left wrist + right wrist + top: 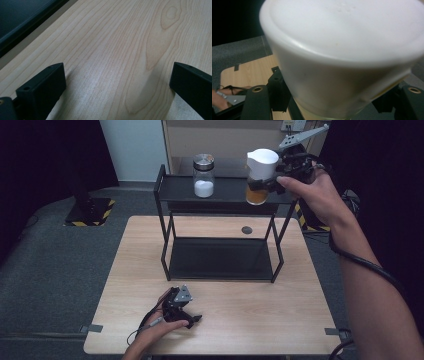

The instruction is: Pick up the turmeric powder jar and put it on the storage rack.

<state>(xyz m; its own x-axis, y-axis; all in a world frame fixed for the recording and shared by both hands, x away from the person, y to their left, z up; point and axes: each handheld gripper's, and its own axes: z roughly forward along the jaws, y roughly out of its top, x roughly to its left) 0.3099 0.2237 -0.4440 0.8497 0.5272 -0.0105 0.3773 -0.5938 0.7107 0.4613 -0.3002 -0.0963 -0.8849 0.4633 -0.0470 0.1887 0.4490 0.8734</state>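
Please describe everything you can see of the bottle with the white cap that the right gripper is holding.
The bottle looks like clear glass, with amber liquid in its lower part and a large white plastic-looking cap with a small spout on top. It stands about upright, at the right end of the black rack's top shelf; whether its base touches the shelf cannot be told. The right gripper is shut on it, its jaws at the bottle just under the cap.

A clear glass bottle with a white pouring cap (261,172) holds amber liquid. The clear glass jar with a silver metal lid (204,175) holds white powder. The two-tier metal shelf rack (166,185) is black; the desk (260,310) is pale wood with darker grain. Floor plate (90,212): black, yellow-striped edges.
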